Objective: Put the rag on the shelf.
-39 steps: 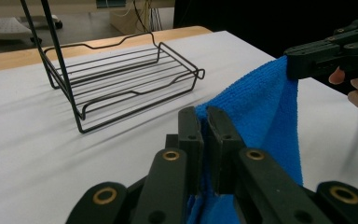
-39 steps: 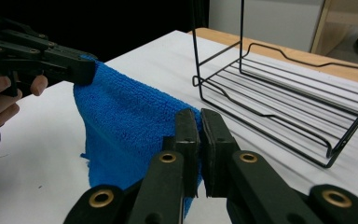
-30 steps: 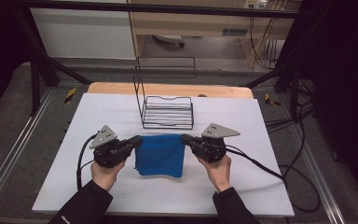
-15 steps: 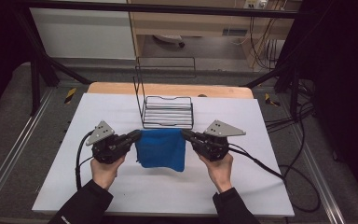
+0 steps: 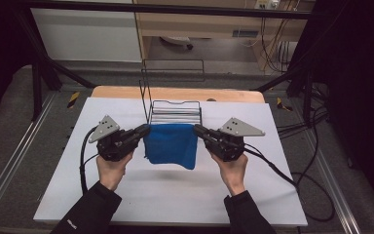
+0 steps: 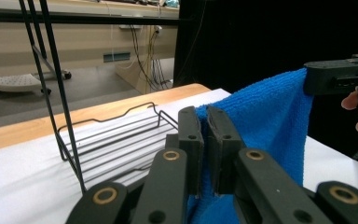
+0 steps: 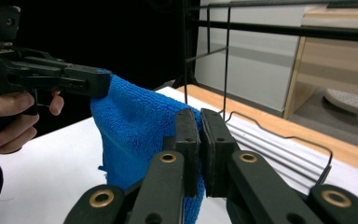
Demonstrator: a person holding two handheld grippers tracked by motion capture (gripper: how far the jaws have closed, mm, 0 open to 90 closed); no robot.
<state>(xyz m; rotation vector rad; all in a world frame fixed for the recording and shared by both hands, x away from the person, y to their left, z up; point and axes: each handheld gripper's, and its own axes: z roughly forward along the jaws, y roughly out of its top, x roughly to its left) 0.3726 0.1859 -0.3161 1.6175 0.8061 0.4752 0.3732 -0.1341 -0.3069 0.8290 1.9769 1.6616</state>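
Blue terry cloth (image 5: 171, 145) hangs in the air between the 2 grippers, stretched by its 2 upper corners, lower edge clear of the white tabletop (image 5: 170, 195) with a faint shadow beneath it.

Left gripper (image 5: 143, 131): held in the person's left hand (image 5: 111, 170), fingers clenched on the cloth's upper left corner. In the left gripper view the 2 black fingers (image 6: 189, 140) stand nearly together with a fold of blue cloth (image 6: 261, 121) pinched between them; the rest of the cloth drapes away to the right, up to the other gripper (image 6: 314, 77).

Right gripper (image 5: 198, 130): held in the right hand (image 5: 233, 171), fingers clenched on the upper right corner. In the right gripper view the fingers (image 7: 186, 135) press close with cloth (image 7: 135, 135) caught between and falling below; the far corner is held by the left gripper (image 7: 100, 83) with the left hand (image 7: 9, 119) behind it.

Both grippers point inward, toward each other, roughly level. Top edge of the cloth runs nearly straight between them.

Black wire rack (image 5: 175, 109) stands on the tabletop just behind the cloth, with a tall upright frame at its left side. Wooden edge (image 5: 175, 92) of the table shows beyond the white surface. A cable (image 5: 85, 156) loops from the left gripper, another (image 5: 277, 170) trails right from the right gripper.
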